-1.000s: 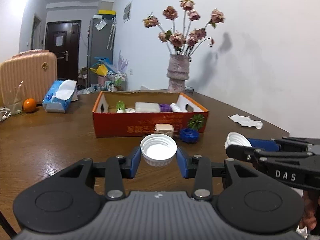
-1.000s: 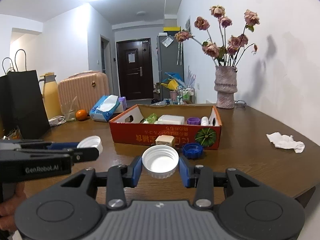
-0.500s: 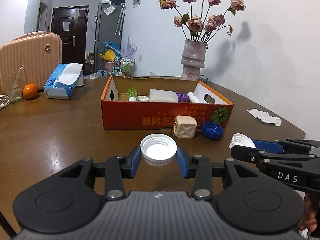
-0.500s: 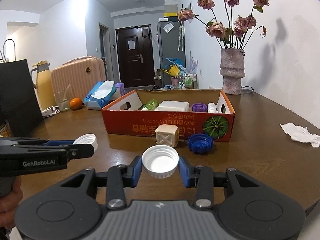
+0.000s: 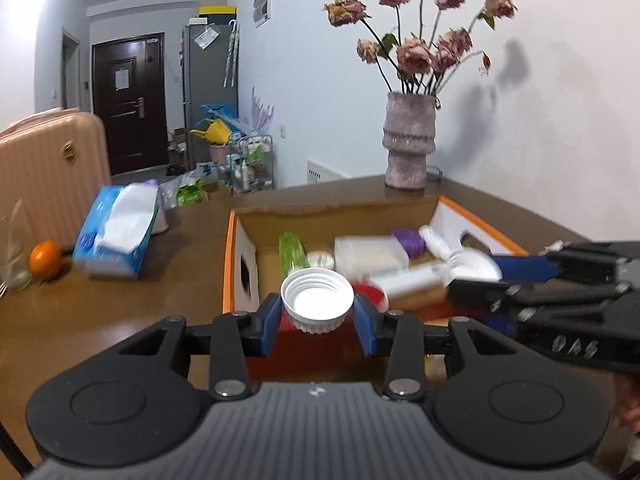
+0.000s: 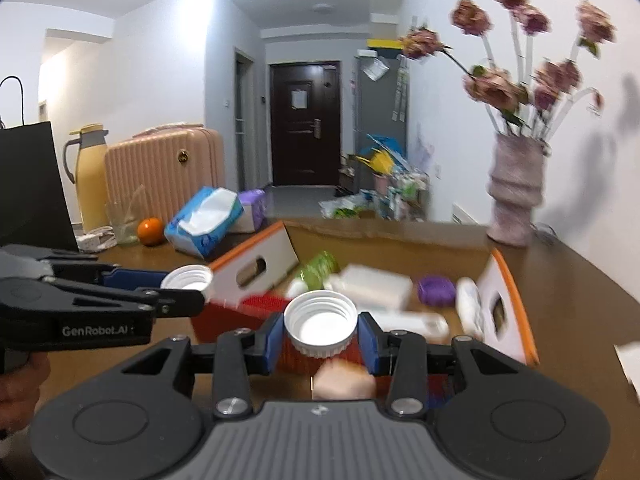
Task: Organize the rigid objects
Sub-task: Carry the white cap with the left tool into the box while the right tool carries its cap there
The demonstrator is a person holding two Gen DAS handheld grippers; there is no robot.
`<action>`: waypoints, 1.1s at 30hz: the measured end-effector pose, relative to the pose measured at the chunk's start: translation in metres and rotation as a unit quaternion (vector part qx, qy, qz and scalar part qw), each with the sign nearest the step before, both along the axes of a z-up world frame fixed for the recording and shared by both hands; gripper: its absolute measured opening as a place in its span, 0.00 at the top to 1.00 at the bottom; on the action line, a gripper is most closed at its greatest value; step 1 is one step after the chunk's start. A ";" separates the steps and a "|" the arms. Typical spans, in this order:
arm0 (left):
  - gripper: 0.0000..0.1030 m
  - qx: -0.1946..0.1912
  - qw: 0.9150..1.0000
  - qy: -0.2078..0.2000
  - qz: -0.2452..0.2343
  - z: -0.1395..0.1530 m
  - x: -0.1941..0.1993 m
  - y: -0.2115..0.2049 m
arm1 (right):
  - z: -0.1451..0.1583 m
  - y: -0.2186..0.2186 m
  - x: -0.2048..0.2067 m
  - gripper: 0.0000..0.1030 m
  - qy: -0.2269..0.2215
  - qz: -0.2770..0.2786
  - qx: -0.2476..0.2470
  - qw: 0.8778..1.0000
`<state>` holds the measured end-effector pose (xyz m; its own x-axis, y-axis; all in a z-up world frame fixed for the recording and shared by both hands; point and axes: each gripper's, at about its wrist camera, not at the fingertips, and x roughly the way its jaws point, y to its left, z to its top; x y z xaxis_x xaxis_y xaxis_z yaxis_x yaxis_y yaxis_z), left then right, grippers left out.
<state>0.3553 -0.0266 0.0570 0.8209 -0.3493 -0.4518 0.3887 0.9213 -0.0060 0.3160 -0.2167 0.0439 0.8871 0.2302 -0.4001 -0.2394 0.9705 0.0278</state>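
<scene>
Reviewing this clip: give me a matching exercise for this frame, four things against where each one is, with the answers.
Things:
1. purple cap
2. orange
3. white cap
4. flower vase

Places:
A. on the table beside the tissue pack
B. held in the right gripper
C. on the table behind the cardboard box
D. lying inside the cardboard box

Pairs: 1-D, 2-A, 3-B, 4-C

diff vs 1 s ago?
Both grippers advanced and rose: the orange cardboard box went from ahead to just under them. Unchanged: left gripper clamps its white ribbed plastic cap, right gripper clamps its own white cap; nothing released.
</scene>
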 end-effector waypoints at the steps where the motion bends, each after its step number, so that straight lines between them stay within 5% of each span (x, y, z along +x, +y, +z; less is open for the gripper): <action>1: 0.61 -0.004 1.000 0.002 -0.001 0.002 0.013 0.000 | 0.001 0.002 0.014 0.62 0.000 0.006 -0.001 1.000; 6: 0.61 -0.009 1.000 0.027 0.004 -0.001 0.089 -0.006 | 0.002 0.012 0.085 0.62 0.012 0.031 -0.004 0.999; 10: 0.47 -0.021 0.997 0.058 0.034 -0.024 0.137 -0.001 | -0.010 0.014 0.132 0.55 0.025 0.031 0.012 0.999; 12: 0.53 -0.015 0.997 0.072 0.019 -0.035 0.148 0.000 | -0.022 0.013 0.143 0.53 0.028 0.033 0.015 0.999; 15: 0.52 0.020 0.999 0.049 -0.008 -0.041 0.149 -0.005 | -0.033 0.012 0.147 0.52 0.045 0.032 0.016 0.998; 20: 0.47 0.007 0.998 0.060 -0.012 -0.040 0.151 -0.001 | -0.031 0.003 0.140 0.33 0.015 0.019 0.023 0.999; 27: 0.40 0.013 0.999 0.042 0.004 -0.029 0.141 -0.005 | -0.028 -0.007 0.140 0.33 0.014 0.006 0.056 0.998; 33: 0.35 -0.006 0.999 0.029 0.016 -0.007 0.117 -0.002 | -0.009 -0.005 0.120 0.33 -0.005 -0.008 0.025 1.000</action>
<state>0.4726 -0.0288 0.0502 0.8043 -0.3281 -0.4954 0.3570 0.9333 -0.0386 0.4360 -0.2215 0.0344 0.8943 0.2357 -0.3803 -0.2243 0.9717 0.0746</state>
